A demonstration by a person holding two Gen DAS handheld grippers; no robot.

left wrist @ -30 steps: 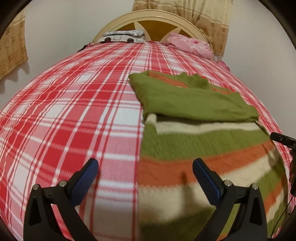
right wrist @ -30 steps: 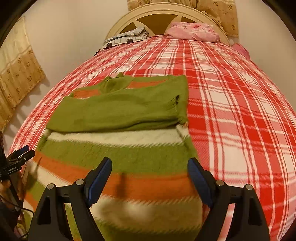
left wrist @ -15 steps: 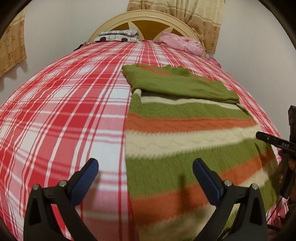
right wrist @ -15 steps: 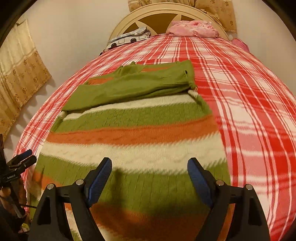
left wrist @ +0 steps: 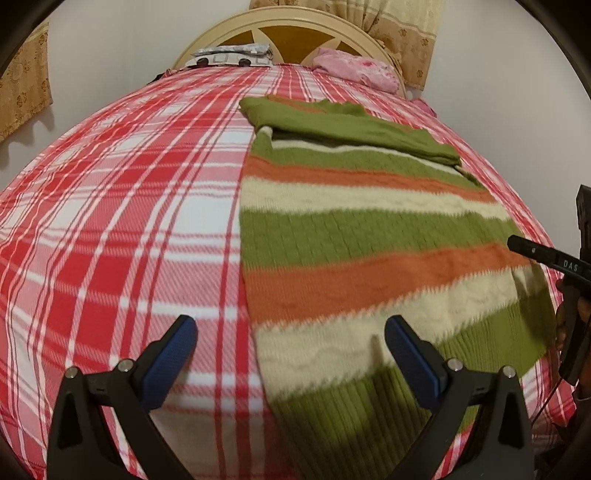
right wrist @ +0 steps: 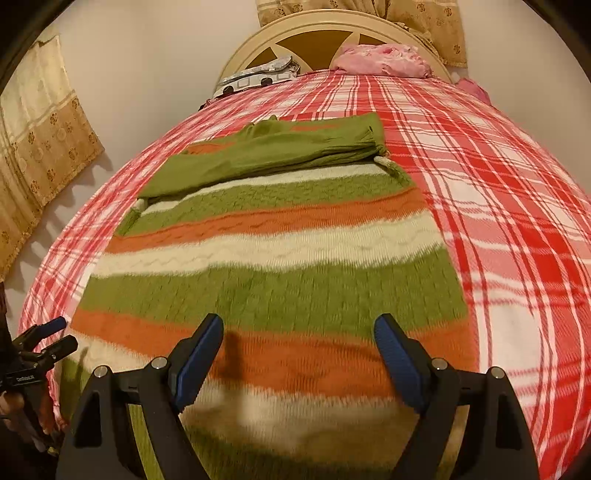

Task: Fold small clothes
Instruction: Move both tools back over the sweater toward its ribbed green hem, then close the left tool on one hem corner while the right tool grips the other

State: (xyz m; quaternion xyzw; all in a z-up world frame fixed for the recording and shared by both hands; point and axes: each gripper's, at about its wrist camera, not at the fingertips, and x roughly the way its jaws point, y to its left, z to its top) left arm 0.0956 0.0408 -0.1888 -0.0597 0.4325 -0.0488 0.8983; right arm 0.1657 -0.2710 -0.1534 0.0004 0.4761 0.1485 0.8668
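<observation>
Right, left wrist cam first: the left gripper [left wrist: 290, 345] hangs over the near end of the bed w/ its blue pads spread wide, nothing between them. One pad sits above the red-and-white plaid blanket [left wrist: 122, 206], the other above the striped sweater [left wrist: 354, 266], so the sweater's left edge runs up btwn the jaws. Sweater lies flat on the blanket, right of centre, bands of green, orange and cream, ribbed green hem nearest the cam. Its green sleeves [left wrist: 354, 125] are folded across the chest at the far end. Far back: cream headboard [left wrist: 288, 26], a pink pillow [left wrist: 351, 68] and a grey-white patterned item [left wrist: 231, 55] next to it. Patterned tan curtain [left wrist: 402, 33] behind. At the right edge, part of the other tool pokes in, black, w/ a bit of the person's hand behind it.

Now right wrist cam: right gripper [right wrist: 299, 347] also wide apart, empty, both pads hovering over the sweater [right wrist: 269, 258] near its lower bands. From here the sweater fills the middle, blanket [right wrist: 498, 206] bare to the right. Folded sleeves [right wrist: 280, 151] again across the top, one cuff at the right edge. Headboard [right wrist: 332, 26], pink pillow [right wrist: 380, 61] at the back. Bottom left, the left gripper [right wrist: 51, 336] shows side-on, held by the person's hand [right wrist: 22, 410]; can't judge its jaws from this angle, edges are blurred.
</observation>
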